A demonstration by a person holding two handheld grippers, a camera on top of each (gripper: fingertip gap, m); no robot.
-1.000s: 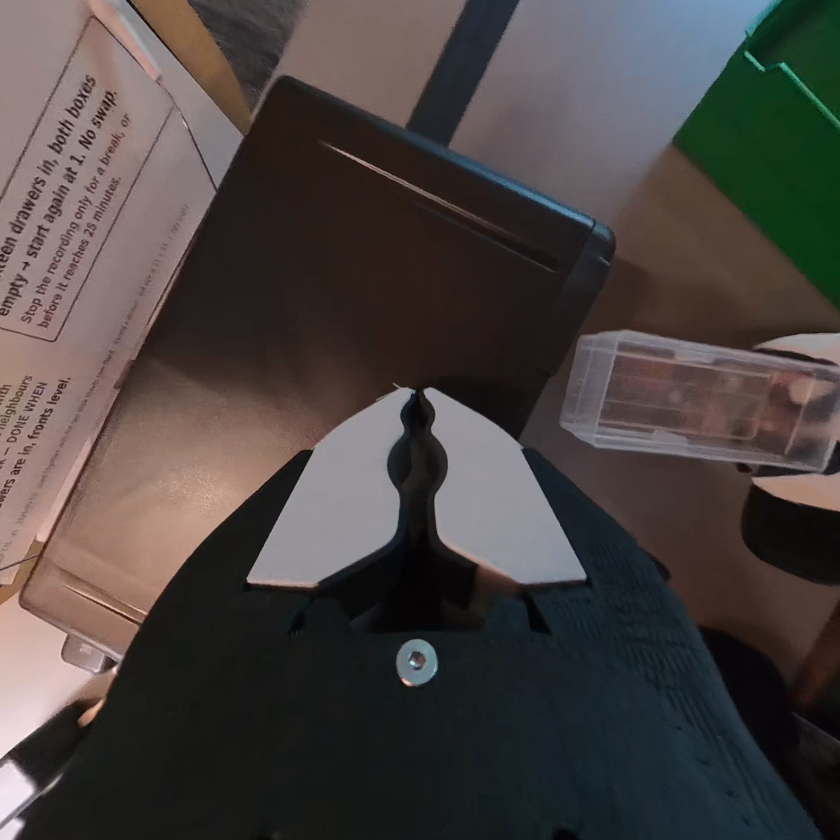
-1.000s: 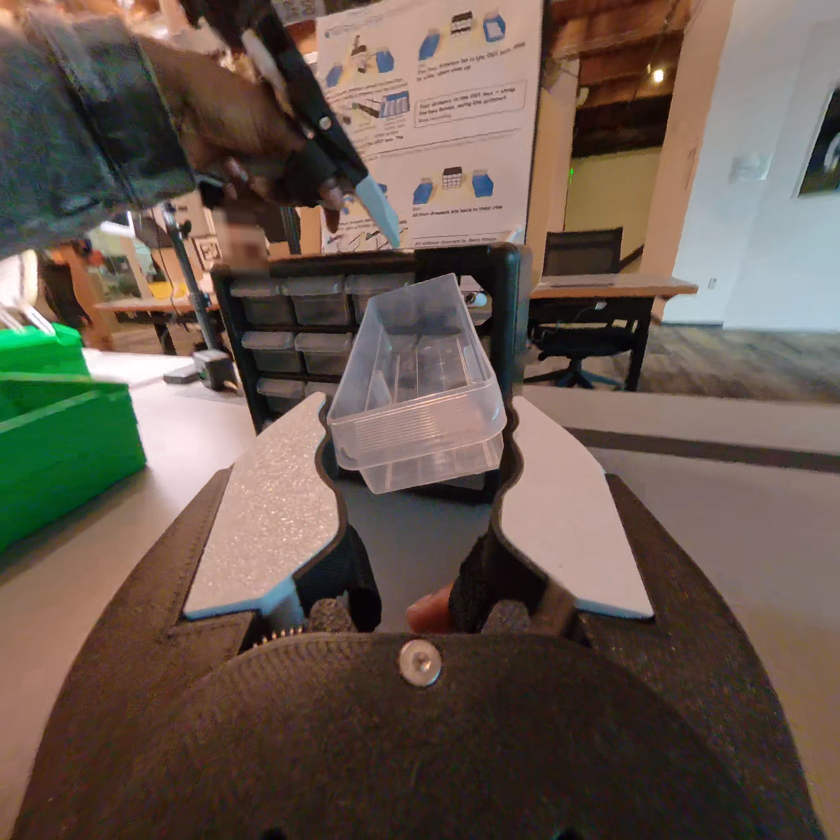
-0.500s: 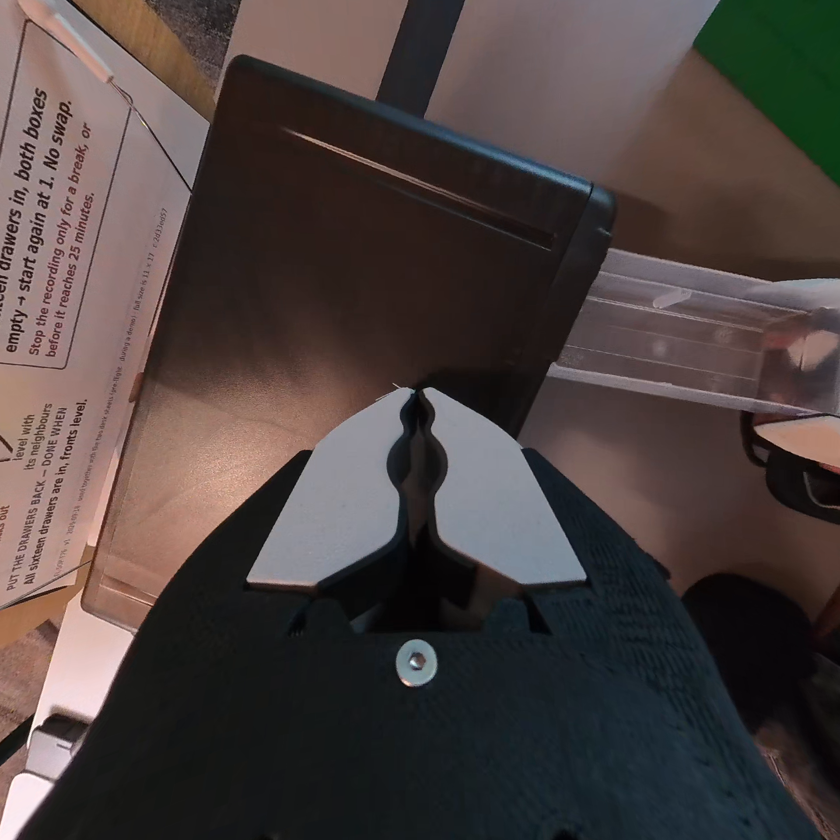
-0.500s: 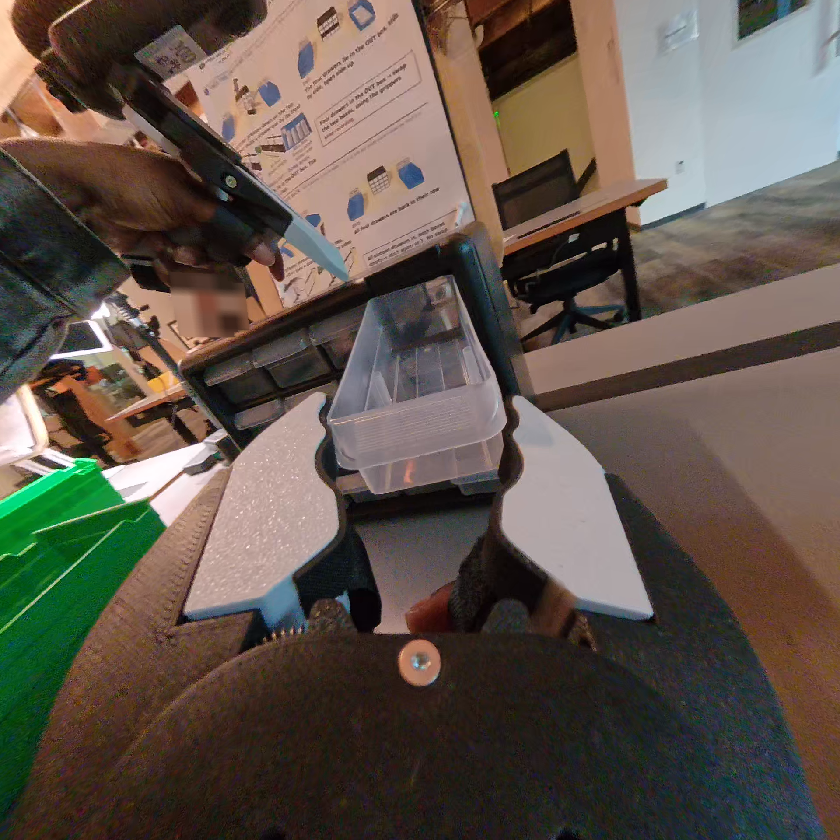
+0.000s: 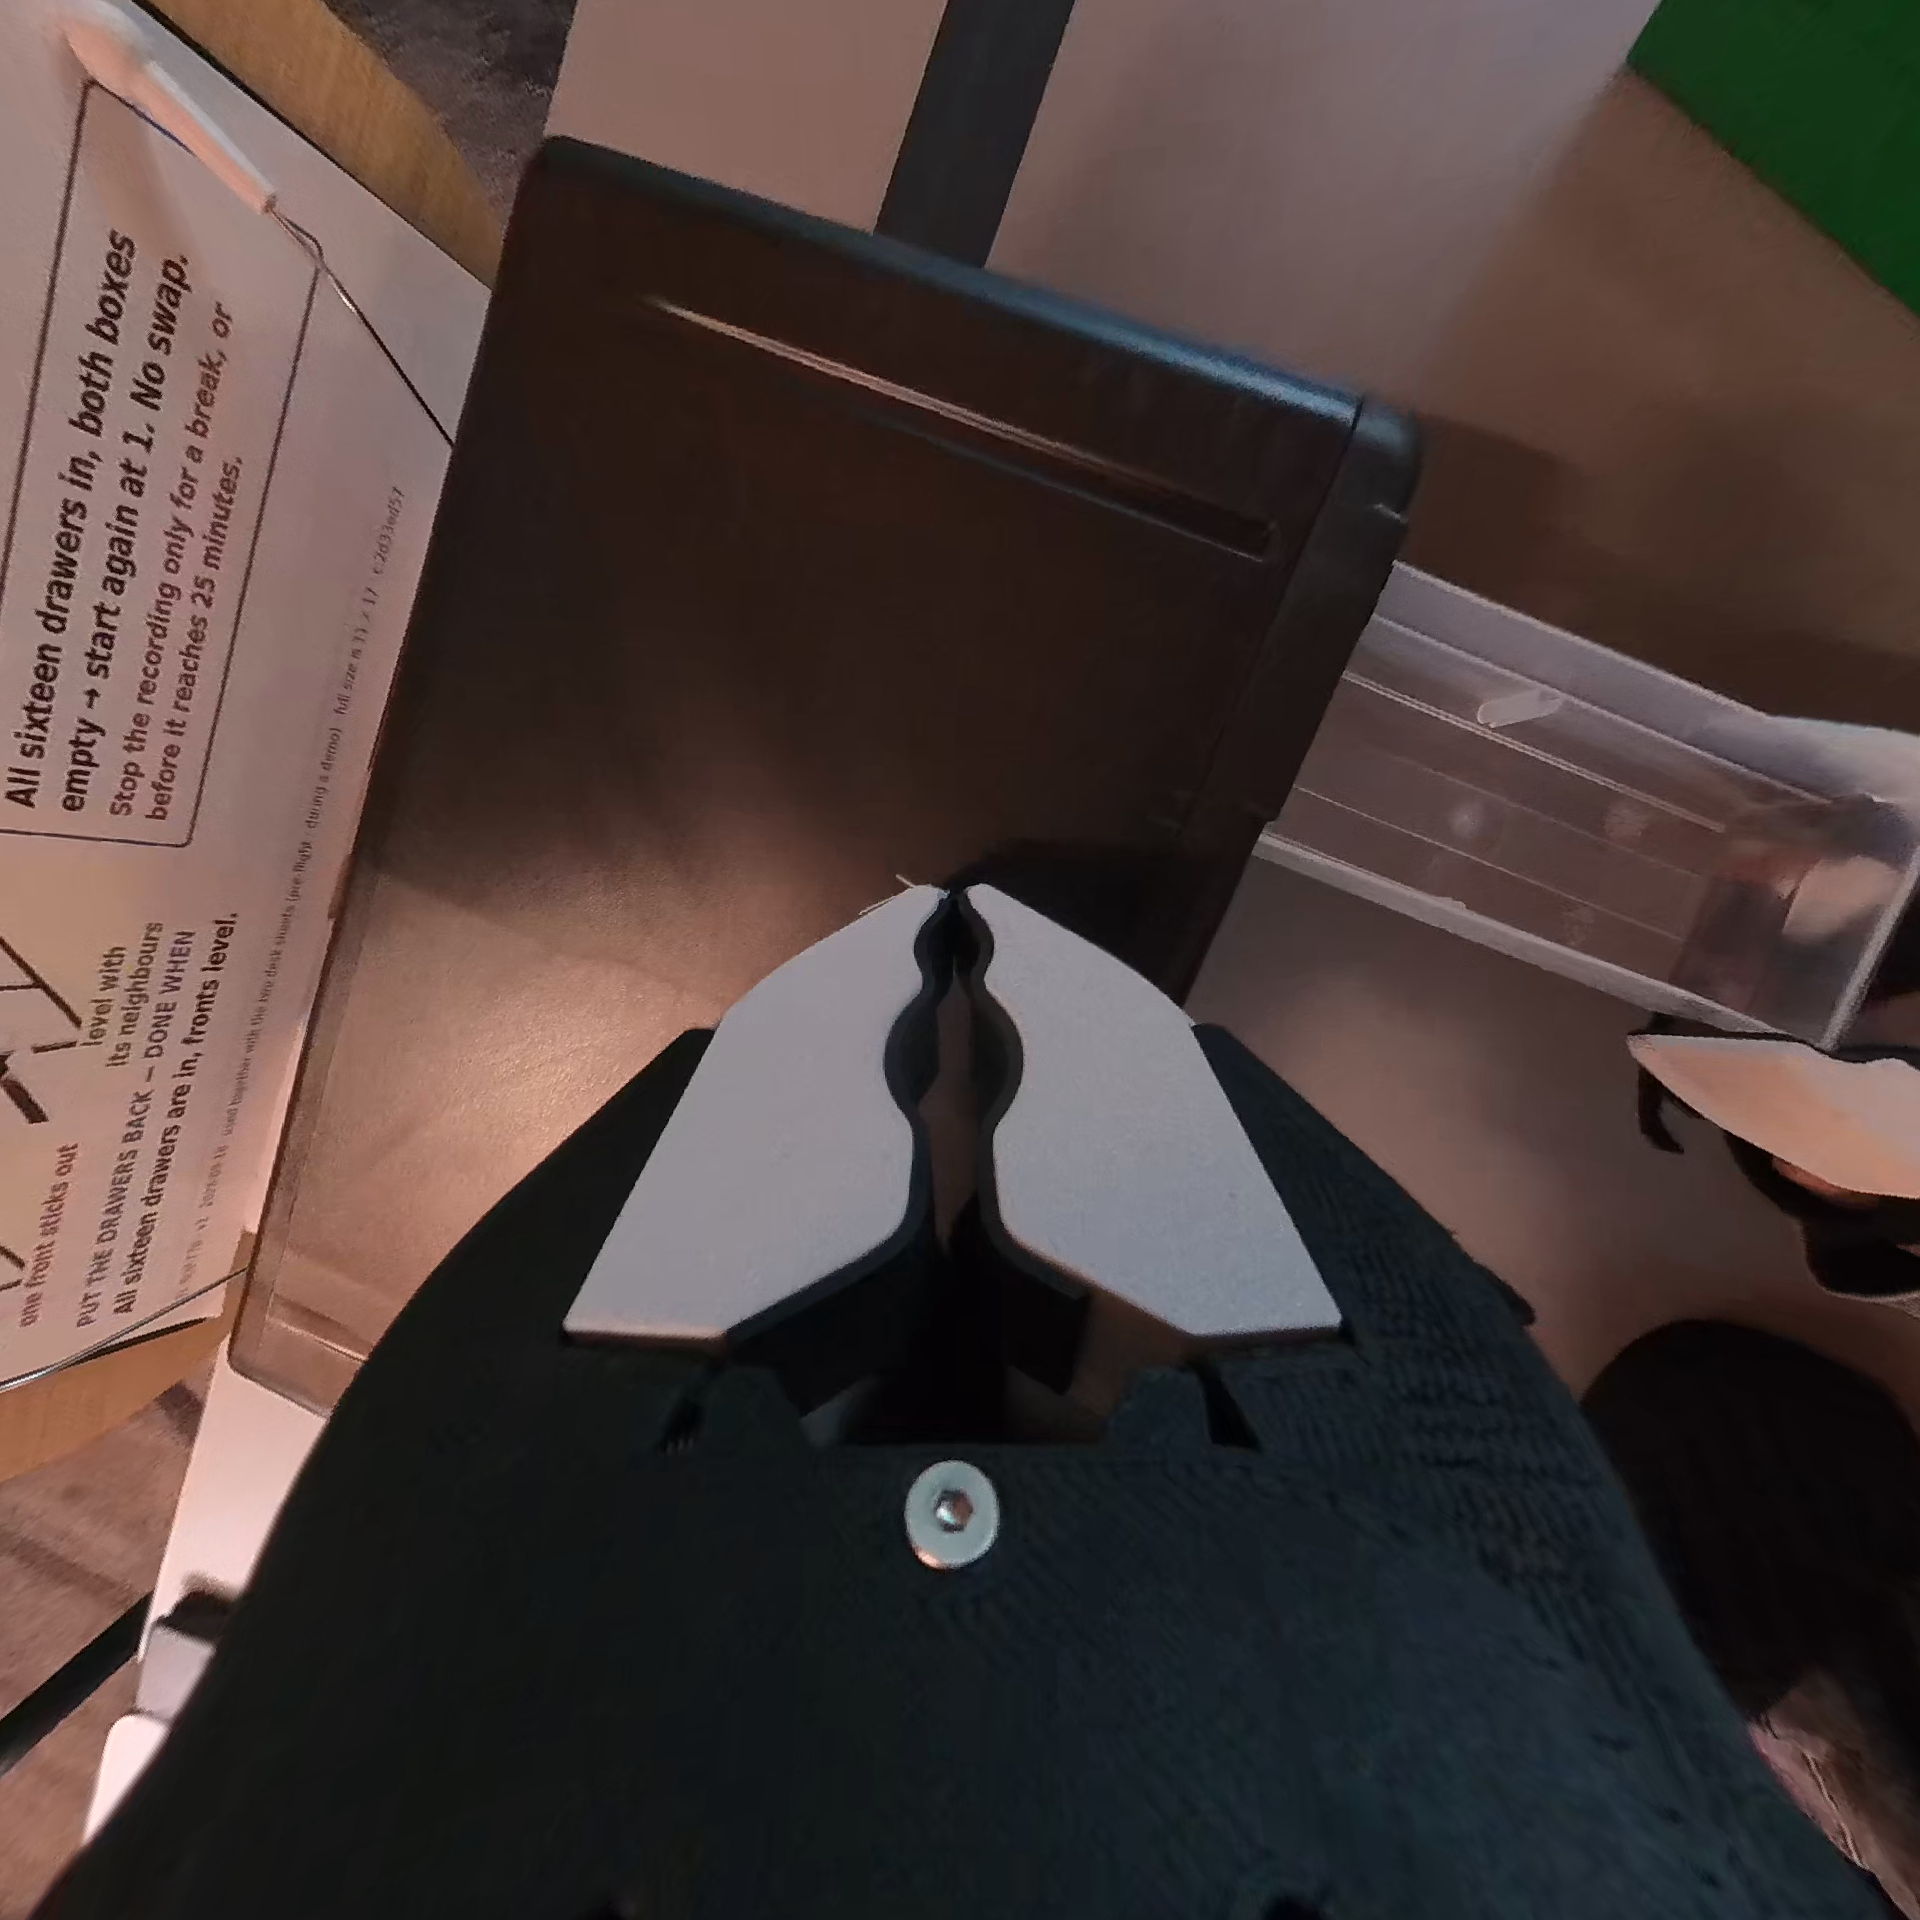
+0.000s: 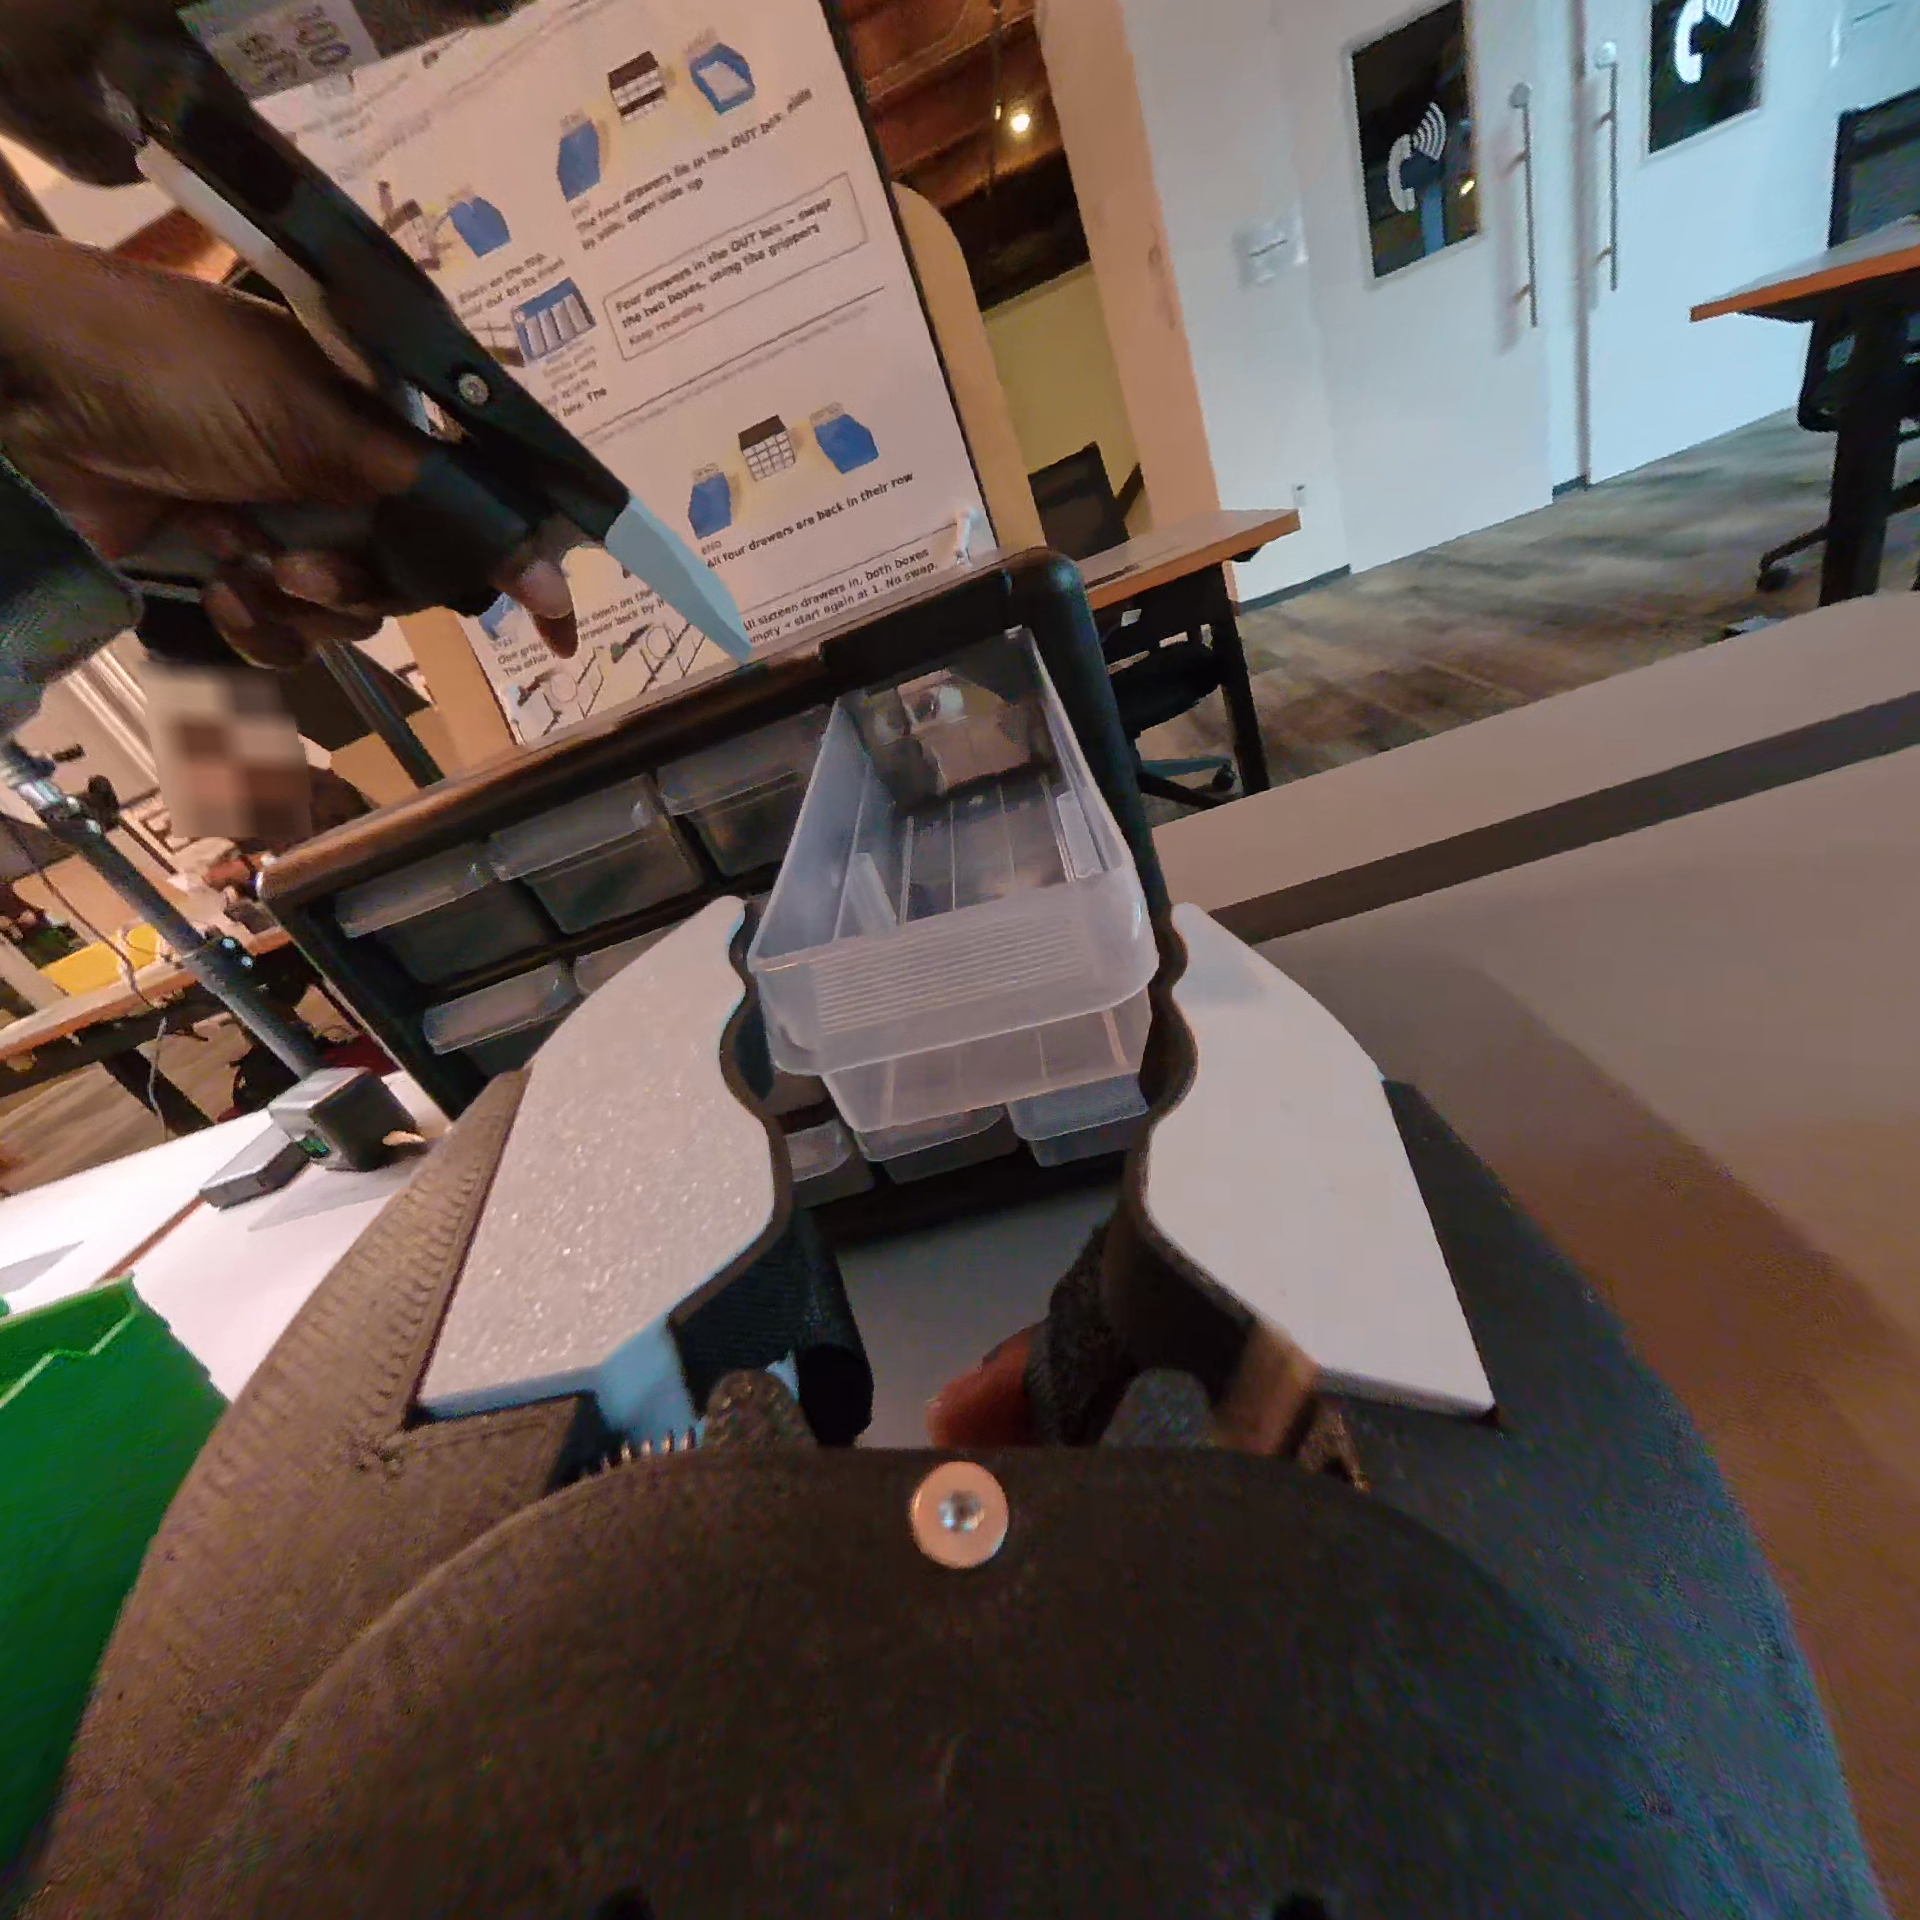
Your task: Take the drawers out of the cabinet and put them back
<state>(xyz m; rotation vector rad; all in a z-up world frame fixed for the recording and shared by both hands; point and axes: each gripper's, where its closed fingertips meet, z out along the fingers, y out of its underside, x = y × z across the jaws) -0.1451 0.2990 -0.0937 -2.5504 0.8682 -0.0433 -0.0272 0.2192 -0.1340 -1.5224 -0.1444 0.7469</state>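
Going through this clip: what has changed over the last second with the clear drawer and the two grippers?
The clear drawer, free in the air before the black cabinet a second ago, has been carried forward by the right gripper into the top right slot; its rear is now inside, the front sticks out. The right gripper stayed shut on it. The left gripper stayed shut and empty, tips at the cabinet top.

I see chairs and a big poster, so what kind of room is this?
Probably an open office or lab workspace: desks with rolling office chairs stand behind, and an instruction poster rises behind the drawer cabinet on the table.
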